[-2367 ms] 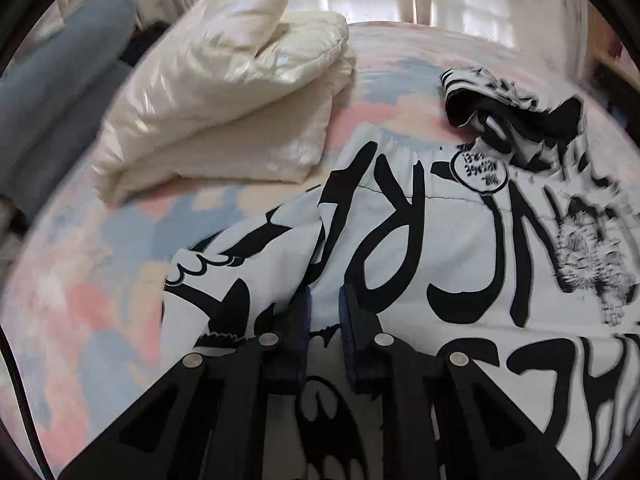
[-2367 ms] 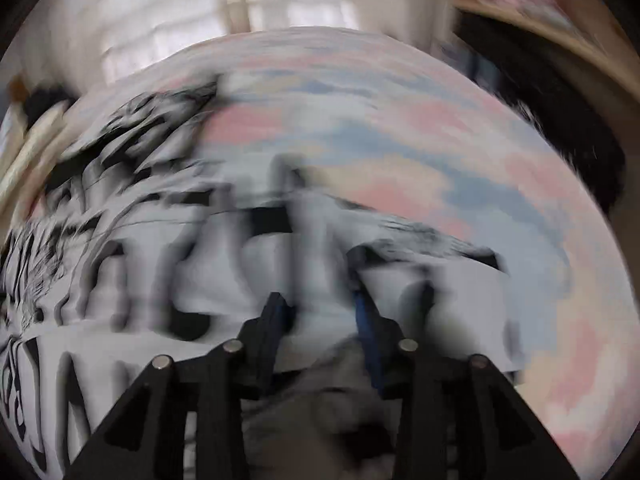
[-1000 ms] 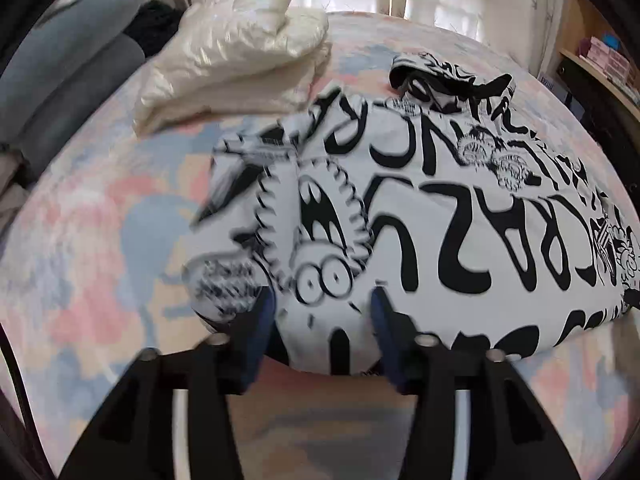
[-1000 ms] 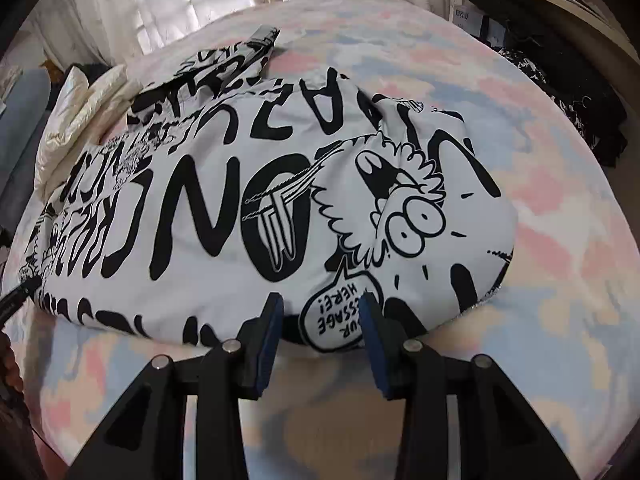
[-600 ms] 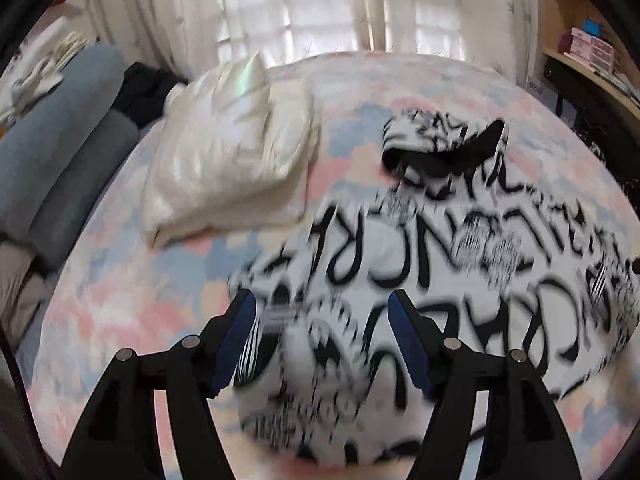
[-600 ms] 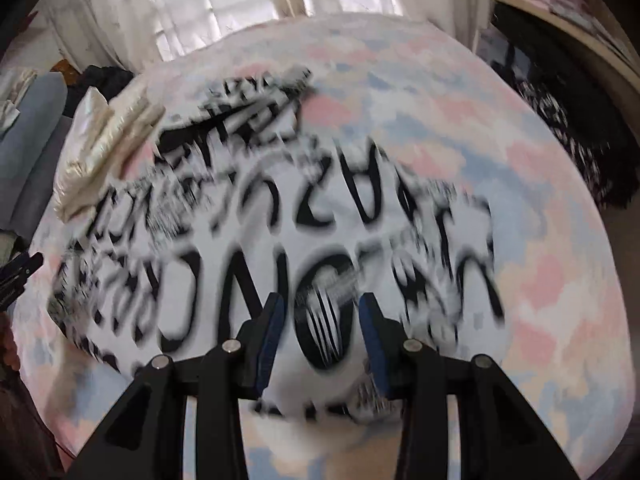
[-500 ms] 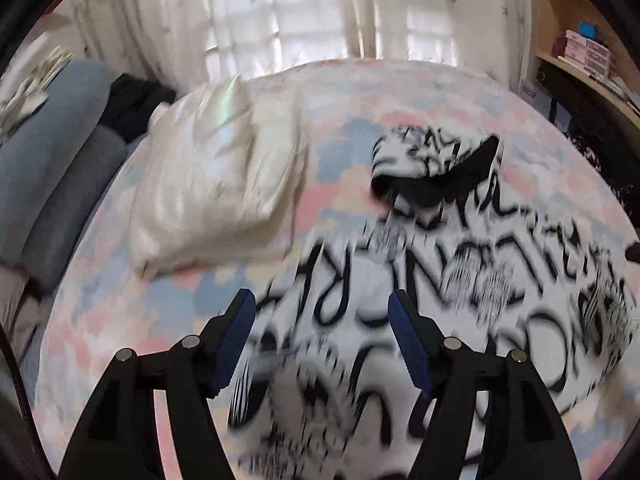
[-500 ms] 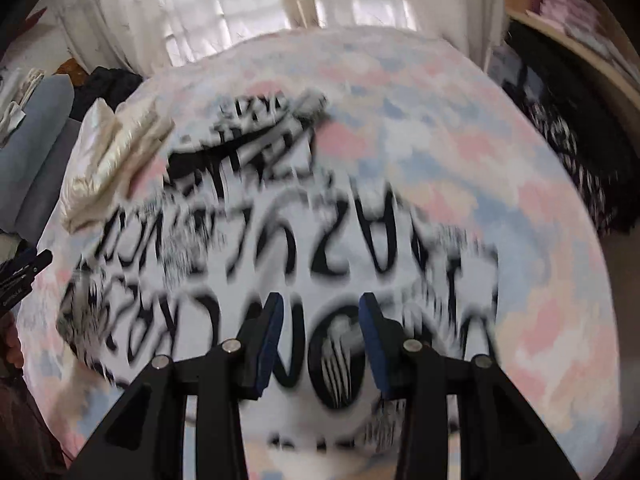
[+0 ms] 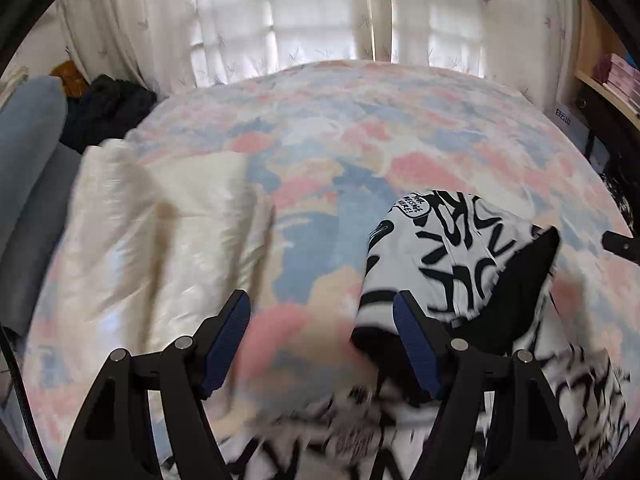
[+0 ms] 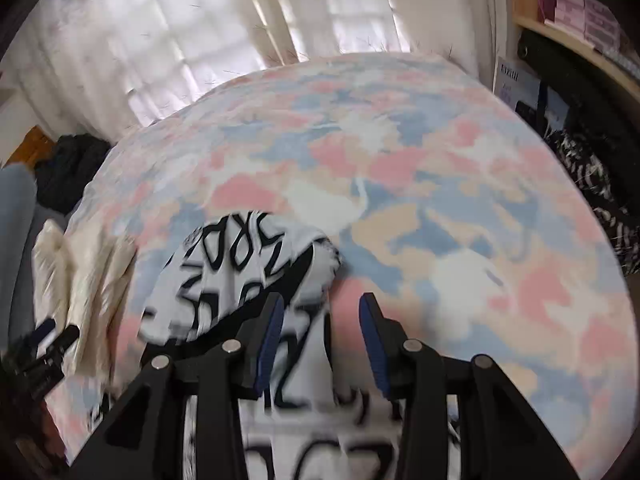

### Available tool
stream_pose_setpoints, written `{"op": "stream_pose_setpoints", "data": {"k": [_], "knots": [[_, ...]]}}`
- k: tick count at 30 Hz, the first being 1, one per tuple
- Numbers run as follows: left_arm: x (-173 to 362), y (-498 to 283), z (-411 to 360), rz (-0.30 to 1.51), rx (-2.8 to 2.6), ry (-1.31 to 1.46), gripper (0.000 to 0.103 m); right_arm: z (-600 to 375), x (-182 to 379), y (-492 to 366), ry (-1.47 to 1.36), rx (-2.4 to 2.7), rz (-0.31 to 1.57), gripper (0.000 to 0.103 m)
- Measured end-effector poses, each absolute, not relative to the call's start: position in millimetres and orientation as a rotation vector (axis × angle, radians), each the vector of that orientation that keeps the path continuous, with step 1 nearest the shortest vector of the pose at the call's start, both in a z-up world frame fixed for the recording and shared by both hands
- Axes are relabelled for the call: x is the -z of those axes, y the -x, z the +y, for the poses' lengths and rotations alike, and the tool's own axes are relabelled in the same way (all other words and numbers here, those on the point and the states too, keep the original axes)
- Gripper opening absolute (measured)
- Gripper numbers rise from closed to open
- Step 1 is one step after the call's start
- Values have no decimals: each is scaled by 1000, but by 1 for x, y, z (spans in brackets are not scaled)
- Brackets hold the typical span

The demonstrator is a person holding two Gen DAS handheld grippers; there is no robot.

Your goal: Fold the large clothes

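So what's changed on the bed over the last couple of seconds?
Both grippers swept forward over the printed garment toward its bunched far end. The left gripper has just been opening, with nothing between its jaws; the right gripper is open too. The cream bundle stayed put.

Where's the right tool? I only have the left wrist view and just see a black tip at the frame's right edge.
Observer: The right tool hovers over the printed garment, just right of its black-lined fold.
Operator: Holding anything?
Observer: No. Its jaws stand apart. A strip of the garment lies under the gap, but it isn't pinched.
Operator: What's past the bed's right edge?
Observer: A fuzzy black-and-white item lies beside the bed, below the wooden shelf.
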State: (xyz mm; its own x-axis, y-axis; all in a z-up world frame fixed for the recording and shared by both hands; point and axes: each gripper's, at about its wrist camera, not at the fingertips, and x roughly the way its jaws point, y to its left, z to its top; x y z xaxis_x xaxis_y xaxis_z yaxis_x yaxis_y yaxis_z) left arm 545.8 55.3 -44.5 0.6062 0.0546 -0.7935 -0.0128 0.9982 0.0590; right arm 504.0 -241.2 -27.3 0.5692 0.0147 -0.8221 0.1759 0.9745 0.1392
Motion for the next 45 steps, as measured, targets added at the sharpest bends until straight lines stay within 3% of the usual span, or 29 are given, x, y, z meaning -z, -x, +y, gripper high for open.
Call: {"op": "stream_pose_setpoints", "data": {"k": [7,12,22,26,32,34,45], "knots": [[103,-589,38,972,-41,-93,72,-238,63,-568,-201,144,939,39],[129,-594,29,1009,-4,-119,72,-227,85,-591,-139,127,1021,39],[154,-569,41,1038,25,-140,73,-259,145,-531,-56,96,1193,39],[161,-567,52,1079,25,-96,74,-271,138,-518,-123,62,1176,39],[131,-575,63,1041,76,-38,74,-282,94,-521,-237,-17,1092,40],[122,-582,66,1024,87,0,74,-283,87,-531,-262,-25,1074,44],[157,-634,52,1127,112,61,76,-276,132,-601,-383,-46,1176,45]]}}
